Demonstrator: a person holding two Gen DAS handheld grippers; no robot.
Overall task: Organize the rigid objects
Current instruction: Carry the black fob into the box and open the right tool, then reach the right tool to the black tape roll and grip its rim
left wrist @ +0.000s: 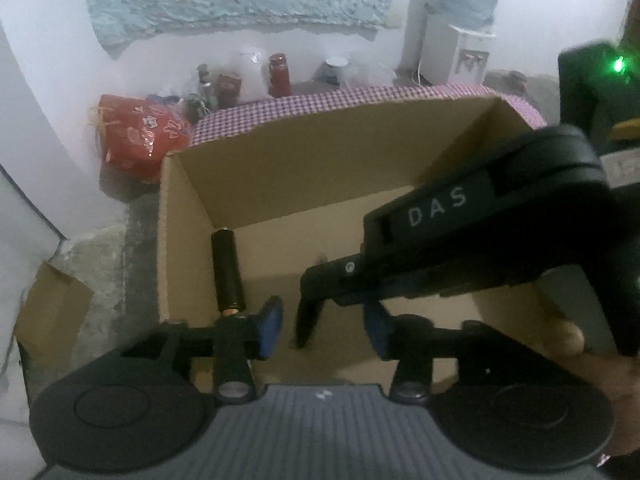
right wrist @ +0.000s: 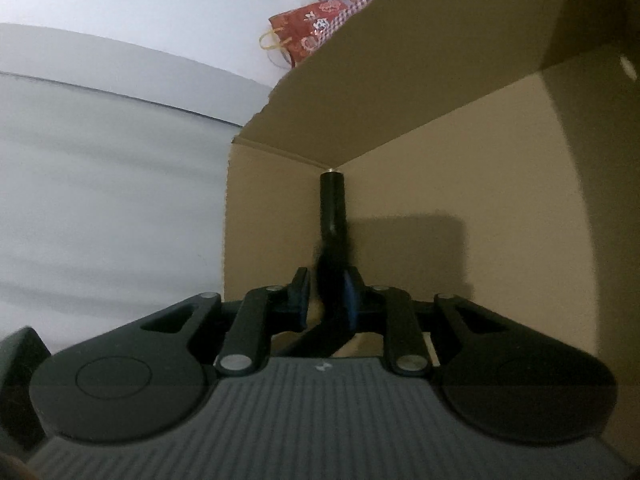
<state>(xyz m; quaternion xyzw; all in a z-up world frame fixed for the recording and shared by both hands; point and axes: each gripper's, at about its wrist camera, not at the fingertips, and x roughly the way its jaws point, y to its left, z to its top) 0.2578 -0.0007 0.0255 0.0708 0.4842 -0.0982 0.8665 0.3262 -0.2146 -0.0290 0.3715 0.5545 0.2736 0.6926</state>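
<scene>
Only the left wrist view takes in the surroundings. At its left is a red bag [left wrist: 140,136] on the floor, then jars [left wrist: 279,74] on a checked cloth [left wrist: 360,100] behind the cardboard box [left wrist: 280,160], then a water dispenser [left wrist: 460,48] at the far right. The same view shows the right gripper [left wrist: 306,320] from outside, reaching down into the box from the right with a hand [left wrist: 600,360] on its handle. The right wrist view is nearly filled by the box's inner walls [right wrist: 440,220], with only the bag's corner [right wrist: 308,32] above its rim.

The black cylinder [left wrist: 227,272] is slim and dark, with a metallic cap at each end. It lies on the box floor along the left wall, its long axis running from the far left corner toward the near edge. In the right wrist view it [right wrist: 333,200] points straight away into that corner.

The left gripper [left wrist: 324,332] has its blue-padded jaws moderately apart with nothing between them, just over the near rim. The right gripper [right wrist: 326,300] stands narrowly parted around a blurred dark shape; whether the pads press on it cannot be told.
</scene>
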